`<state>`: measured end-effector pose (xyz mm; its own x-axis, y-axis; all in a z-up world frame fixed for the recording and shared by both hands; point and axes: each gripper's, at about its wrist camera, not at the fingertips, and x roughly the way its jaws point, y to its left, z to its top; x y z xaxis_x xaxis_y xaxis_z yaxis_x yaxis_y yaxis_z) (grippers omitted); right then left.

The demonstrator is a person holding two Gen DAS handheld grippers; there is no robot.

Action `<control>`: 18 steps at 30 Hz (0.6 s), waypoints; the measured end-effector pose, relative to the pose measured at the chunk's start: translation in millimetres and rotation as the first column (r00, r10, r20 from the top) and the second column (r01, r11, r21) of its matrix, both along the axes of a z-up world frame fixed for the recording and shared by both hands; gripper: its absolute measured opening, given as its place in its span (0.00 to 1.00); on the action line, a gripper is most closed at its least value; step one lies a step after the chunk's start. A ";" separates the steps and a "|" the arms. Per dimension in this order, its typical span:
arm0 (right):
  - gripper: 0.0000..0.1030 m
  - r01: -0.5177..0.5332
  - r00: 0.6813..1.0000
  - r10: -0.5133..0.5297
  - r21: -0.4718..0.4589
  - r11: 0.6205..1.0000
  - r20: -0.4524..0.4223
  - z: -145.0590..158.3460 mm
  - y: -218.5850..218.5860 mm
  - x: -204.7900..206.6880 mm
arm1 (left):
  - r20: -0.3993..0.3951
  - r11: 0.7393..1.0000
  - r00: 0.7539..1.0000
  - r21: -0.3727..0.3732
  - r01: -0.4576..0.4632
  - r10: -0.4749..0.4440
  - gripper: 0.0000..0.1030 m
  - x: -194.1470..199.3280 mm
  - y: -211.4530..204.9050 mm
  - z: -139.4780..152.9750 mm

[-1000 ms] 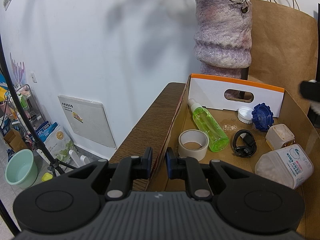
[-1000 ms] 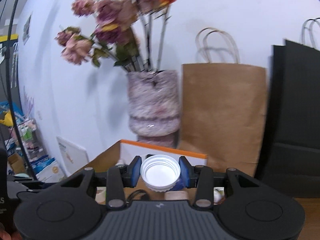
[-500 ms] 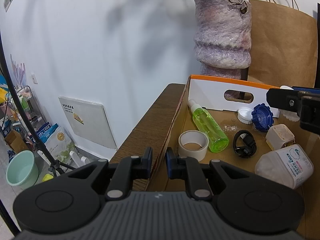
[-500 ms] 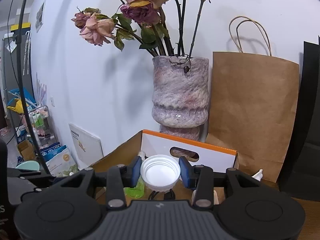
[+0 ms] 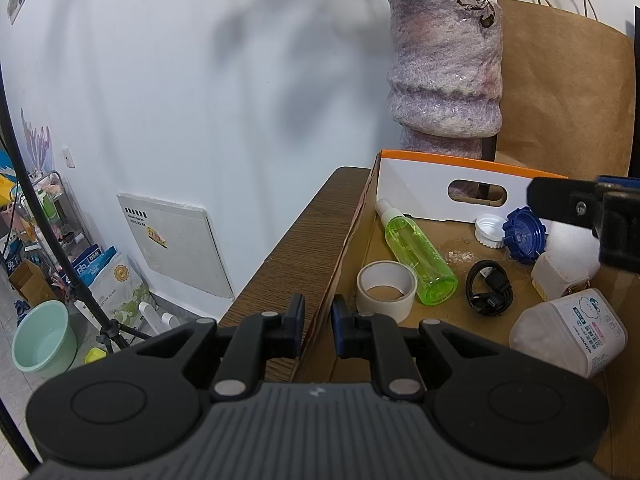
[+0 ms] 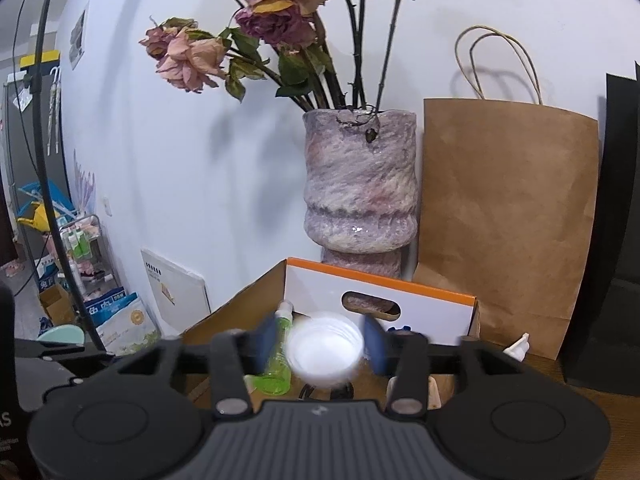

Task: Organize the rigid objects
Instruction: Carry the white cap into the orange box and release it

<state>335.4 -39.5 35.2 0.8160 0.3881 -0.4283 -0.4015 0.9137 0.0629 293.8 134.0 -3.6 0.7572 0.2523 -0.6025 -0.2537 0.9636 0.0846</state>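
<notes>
The white plastic cap (image 6: 325,351) is judged light, stiff and a little slick, best taken across its ribbed rim. It is seen blurred between the just-opened jaws of the right gripper (image 6: 322,340), untouched by the pads, above the cardboard box (image 6: 424,300). The left gripper (image 5: 316,326) is clamped on the box's near wall, angled downward

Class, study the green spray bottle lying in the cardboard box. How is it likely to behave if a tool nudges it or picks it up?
The green spray bottle lies on its side and looks round, so a nudge would probably roll it. Its glossy, see-through plastic looks rigid but perhaps slippery. It appears mostly empty, so likely light.
</notes>
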 end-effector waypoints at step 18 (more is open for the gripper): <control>1.00 0.015 1.000 -0.015 0.000 1.000 0.018 1.0 -6.3 -2.6 | -0.001 1.000 1.000 0.000 0.000 0.000 0.15 0.1 0.2 0.2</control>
<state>332.7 -45.8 36.1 0.8295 0.3759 -0.4132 -0.3890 0.9196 0.0555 293.9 134.3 -3.4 0.7569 0.2524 -0.6029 -0.2537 0.9635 0.0848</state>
